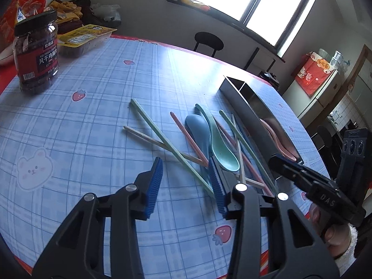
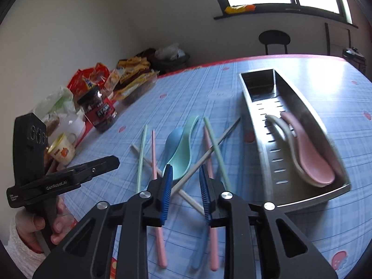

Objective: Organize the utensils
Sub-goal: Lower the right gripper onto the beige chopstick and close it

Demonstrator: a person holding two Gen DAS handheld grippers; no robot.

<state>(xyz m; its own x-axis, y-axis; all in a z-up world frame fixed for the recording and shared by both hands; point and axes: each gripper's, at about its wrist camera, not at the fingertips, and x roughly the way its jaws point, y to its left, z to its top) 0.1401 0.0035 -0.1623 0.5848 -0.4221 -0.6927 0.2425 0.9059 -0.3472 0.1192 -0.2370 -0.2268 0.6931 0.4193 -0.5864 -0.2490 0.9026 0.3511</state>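
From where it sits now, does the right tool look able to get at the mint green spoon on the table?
Probably yes. The right tool hovers just short of the mint green spoon, its bowl facing the open jaws. A grey chopstick crosses beside the bowl and might be caught along with it.
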